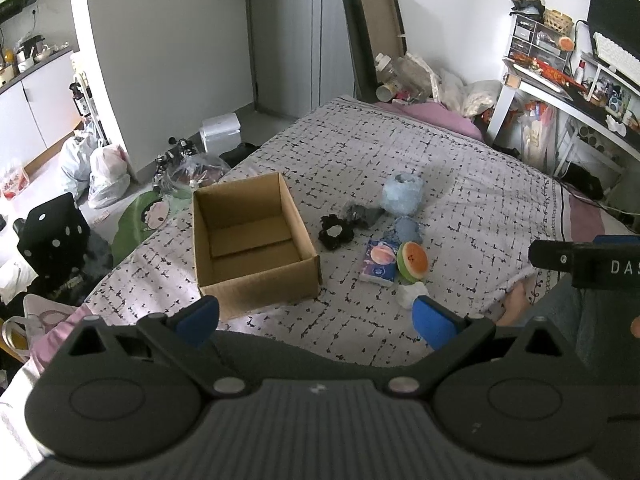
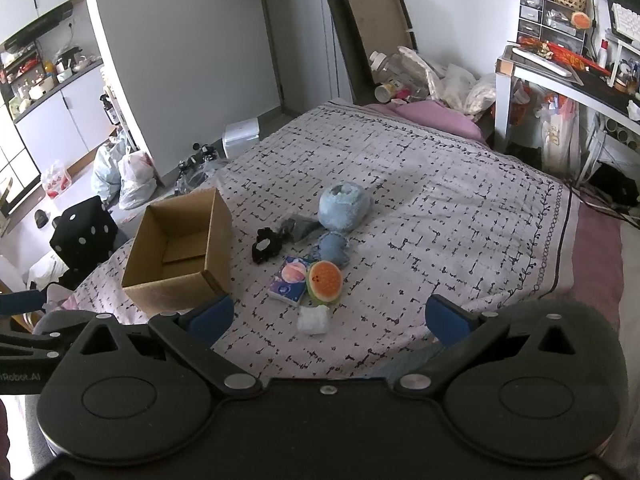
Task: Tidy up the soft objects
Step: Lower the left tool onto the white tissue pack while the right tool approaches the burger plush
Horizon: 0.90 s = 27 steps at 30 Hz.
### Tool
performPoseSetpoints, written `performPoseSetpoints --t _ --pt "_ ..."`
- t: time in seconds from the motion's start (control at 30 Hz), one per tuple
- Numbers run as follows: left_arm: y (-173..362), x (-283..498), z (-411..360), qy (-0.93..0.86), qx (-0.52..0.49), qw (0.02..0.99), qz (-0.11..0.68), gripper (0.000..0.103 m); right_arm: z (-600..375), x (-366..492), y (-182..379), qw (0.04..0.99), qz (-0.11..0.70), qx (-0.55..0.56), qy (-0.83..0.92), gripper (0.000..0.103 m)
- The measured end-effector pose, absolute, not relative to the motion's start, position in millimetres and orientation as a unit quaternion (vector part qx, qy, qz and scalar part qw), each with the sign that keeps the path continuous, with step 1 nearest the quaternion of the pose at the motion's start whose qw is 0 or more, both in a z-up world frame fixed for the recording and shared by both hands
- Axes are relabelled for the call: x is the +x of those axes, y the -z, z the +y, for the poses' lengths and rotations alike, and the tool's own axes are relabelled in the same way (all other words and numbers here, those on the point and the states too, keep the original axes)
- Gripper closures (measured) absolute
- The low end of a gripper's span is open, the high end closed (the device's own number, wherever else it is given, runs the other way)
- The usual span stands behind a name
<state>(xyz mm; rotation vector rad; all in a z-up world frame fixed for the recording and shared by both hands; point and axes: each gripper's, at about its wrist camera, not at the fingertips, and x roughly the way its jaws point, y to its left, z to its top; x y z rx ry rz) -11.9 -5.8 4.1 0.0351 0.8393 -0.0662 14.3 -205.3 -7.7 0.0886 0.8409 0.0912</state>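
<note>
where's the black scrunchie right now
In both views the black scrunchie lies on the bed, between the cardboard box and the grey cloth.

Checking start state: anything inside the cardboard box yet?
Nothing visible inside the cardboard box: only its bare bottom flaps. The near wall hides the floor strip behind it in both views.

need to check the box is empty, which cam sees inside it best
Left wrist: it looks down into the box, showing the bare floor and all four walls. Right wrist sees the box obliquely; the near wall hides part of the floor.
</note>
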Motion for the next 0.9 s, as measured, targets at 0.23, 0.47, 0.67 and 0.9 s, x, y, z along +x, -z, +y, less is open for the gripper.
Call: performPoseSetpoints --t 0.23,0.47,0.67,0.9 --pt "3 1 -13 0.018 0.003 0.913 0.408 0.001 -219 28 23 0.903 0.423 0.06 -0.048 0.0" --pt "15 18 -25 0.01 -0.01 0.91 0.414 0.001 -235 45 39 0.896 0.431 0.088 -0.058 0.0" --pt "34 36 -35 0.003 -0.031 0.902 0.43 0.002 -245 64 55 0.885 0.444 0.121 -0.062 0.0" --pt "55 57 -51 0.009 -0.045 0.903 0.428 0.003 -243 88 74 0.87 0.468 0.139 -0.073 0.0"
